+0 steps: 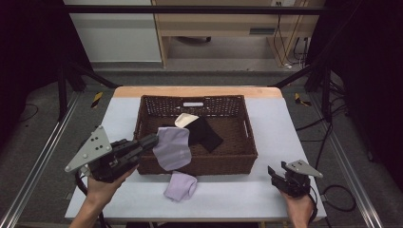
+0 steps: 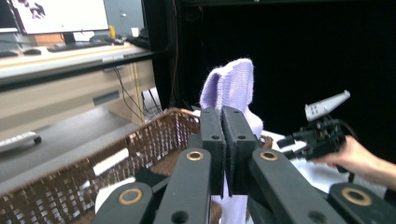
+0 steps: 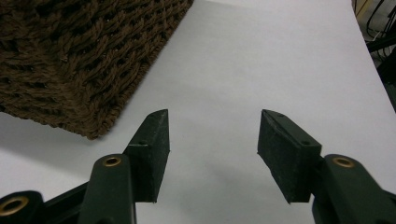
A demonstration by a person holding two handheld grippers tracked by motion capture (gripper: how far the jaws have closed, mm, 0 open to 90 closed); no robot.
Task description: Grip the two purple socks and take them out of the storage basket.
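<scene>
My left gripper point(image 1: 153, 140) is shut on a lilac sock point(image 1: 173, 148) and holds it over the front left part of the brown wicker basket point(image 1: 240, 161). Seen along the left gripper point(image 2: 225, 122), the sock point(image 2: 232, 86) rises above the closed jaws. A second lilac sock point(image 1: 181, 185) lies on the table just in front of the basket. Inside the basket lie a black sock point(image 1: 205, 133) and a cream one point(image 1: 185, 119). My right gripper point(image 1: 275, 172) rests open near the table's front right corner; its view point(image 3: 212, 140) has bare white table between the jaws.
The basket's corner point(image 3: 74, 60) sits to the left of the right gripper. The white table top point(image 1: 271, 194) ends close behind both hands. A dark metal frame point(image 1: 62, 85) flanks the table on both sides. A desk with a monitor point(image 2: 60, 16) stands beyond.
</scene>
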